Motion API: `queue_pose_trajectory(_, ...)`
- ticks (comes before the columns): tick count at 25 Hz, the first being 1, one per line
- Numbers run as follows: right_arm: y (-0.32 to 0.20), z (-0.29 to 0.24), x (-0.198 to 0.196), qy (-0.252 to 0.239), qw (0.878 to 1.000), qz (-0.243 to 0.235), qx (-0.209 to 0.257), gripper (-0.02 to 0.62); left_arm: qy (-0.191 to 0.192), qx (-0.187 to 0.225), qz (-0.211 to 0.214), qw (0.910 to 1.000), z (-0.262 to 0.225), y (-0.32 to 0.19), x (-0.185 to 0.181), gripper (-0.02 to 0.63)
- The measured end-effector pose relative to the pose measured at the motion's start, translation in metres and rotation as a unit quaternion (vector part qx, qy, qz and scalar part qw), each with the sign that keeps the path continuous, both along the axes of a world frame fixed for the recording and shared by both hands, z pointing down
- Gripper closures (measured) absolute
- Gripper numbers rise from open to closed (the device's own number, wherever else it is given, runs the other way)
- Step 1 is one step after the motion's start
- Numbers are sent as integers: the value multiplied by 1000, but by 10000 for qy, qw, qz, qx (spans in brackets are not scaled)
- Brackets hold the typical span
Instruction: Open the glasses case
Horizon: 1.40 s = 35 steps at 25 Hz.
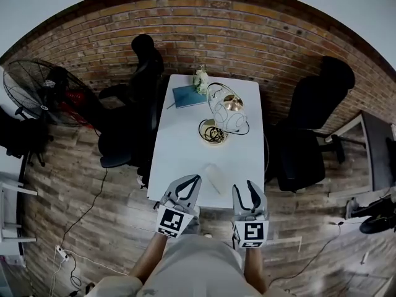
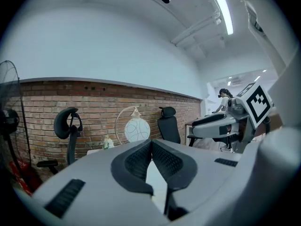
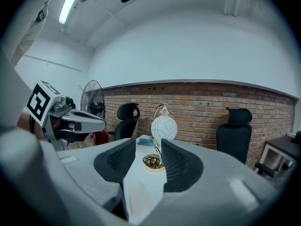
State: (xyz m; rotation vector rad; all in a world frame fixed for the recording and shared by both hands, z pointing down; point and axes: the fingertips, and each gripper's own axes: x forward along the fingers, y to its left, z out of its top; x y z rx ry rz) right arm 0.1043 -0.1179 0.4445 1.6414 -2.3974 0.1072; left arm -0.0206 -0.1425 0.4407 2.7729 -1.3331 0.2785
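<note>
**Case position against the two hand-held grippers, before first contact**

In the head view, the glasses case (image 1: pixel 215 178) lay closed on the white worktop (image 1: pixel 185 141), in the lower middle of the frame near the worktop's lower edge. Its long axis ran nearly up and down the frame, with the top end leaning slightly left.

The left hand-held gripper (image 1: pixel 194 180) sat just left of the case. Its jaws met at the tips with nothing in them, which its own view (image 2: pixel 151 143) confirmed. The right hand-held gripper (image 1: pixel 244 187) sat just right of the case and a little lower. Its jaws stood apart and were empty.

In the right gripper view (image 3: pixel 148 147) we saw a pale rounded shape (image 3: pixel 136 195) low in the gap and took it for the case. It lay ahead on the worktop with no pad touching it.

We judged neither hand-held gripper clearly nearer. The case lay between them, with one long side facing each. We expected the opening to need a hold from one side and a lift of the lid from the other.
</note>
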Motion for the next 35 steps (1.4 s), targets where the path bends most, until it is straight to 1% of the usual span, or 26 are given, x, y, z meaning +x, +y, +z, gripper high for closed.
queue_pose_trajectory(5, -21, 18, -10, -22, 9998, 129, -179, 423, 27, -242, 176, 9995, 26, -23, -6, 600)
queue_pose_trajectory(9, -31, 44, -9, 257, 9979, 220, -553, 423, -15, -465, 313, 9984, 51, -38, -9, 600)
queue_pose_trajectory(14, -42, 68, -9, 262, 9955, 356, -840, 423, -118, -700, 492, 9963, 82, -50, -9, 600)
queue_pose_trajectory(18, -45, 91, -5, 460, 9923, 441, -1061, 423, -187, -914, 628, 9937, 106, -56, -8, 600)
queue_pose_trajectory(21, -47, 102, -11, 442, 9901, 455, -1249, 423, -251, -1081, 742, 9911, 124, -57, -7, 601)
queue_pose_trajectory(26, -48, 121, -14, 543, 9863, 467, -1484, 423, -353, -1305, 912, 9866, 147, -58, -3, 600)
queue_pose_trajectory(31, -44, 140, -14, 588, 9828, 429, -1694, 423, -471, -1468, 1000, 9830, 167, -57, 2, 600)
queue_pose_trajectory(35, -41, 155, -15, 633, 9803, 311, -1846, 423, -612, -1546, 1060, 9804, 181, -55, 6, 600)
